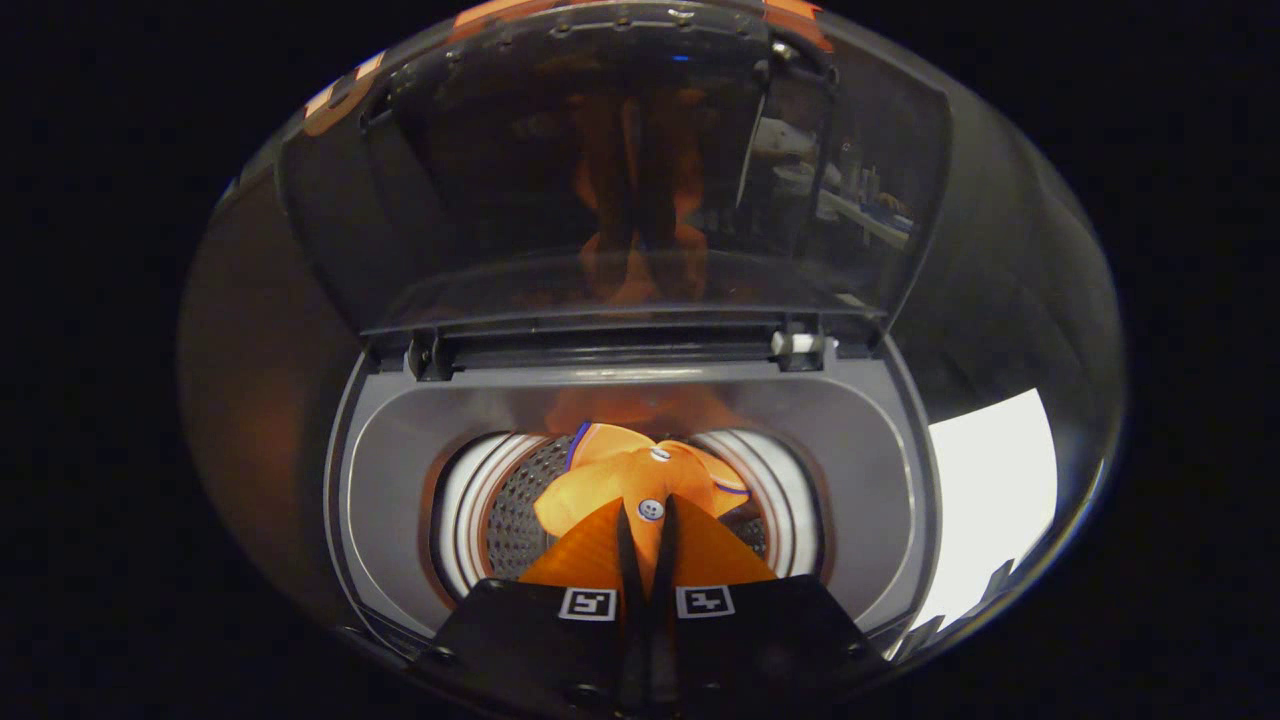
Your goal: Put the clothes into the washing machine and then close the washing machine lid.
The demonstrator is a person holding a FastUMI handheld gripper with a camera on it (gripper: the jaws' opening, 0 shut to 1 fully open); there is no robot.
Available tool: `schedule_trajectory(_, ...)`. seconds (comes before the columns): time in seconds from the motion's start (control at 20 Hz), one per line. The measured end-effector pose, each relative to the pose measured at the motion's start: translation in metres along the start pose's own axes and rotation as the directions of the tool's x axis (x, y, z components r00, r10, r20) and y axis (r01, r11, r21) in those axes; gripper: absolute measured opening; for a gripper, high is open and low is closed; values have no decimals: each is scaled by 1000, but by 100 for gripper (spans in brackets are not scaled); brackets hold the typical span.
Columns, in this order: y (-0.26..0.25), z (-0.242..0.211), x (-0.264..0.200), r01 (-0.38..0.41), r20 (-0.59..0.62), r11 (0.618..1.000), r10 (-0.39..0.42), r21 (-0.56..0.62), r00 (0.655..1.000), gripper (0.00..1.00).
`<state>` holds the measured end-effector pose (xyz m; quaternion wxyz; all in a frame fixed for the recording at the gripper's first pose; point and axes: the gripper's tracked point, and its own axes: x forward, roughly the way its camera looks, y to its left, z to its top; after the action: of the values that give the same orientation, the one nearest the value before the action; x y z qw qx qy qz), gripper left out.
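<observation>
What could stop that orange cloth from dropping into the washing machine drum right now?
Nothing visible does. The gripper is shut on the orange garment, right over the open drum, and the lid stands raised behind the opening.

i count one washing machine (pixel 880 470) ahead of my tongs, with one lid (pixel 620 170) standing open beyond them and one drum (pixel 510 510) below. one orange garment (pixel 620 480) sits pinched between my two fingers (pixel 625 545), showing two white buttons (pixel 650 509). two square markers (pixel 587 604) sit behind the fingers.
</observation>
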<state>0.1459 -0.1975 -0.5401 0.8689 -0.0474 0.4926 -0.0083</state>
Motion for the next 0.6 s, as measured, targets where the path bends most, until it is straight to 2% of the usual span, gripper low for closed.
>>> schedule_trajectory(0.45,-1,-17,28,17,-72,998,-21,-57,997,8)
schedule_trajectory(0.6,-3,-22,39,-2,-92,998,-5,-66,996,16)
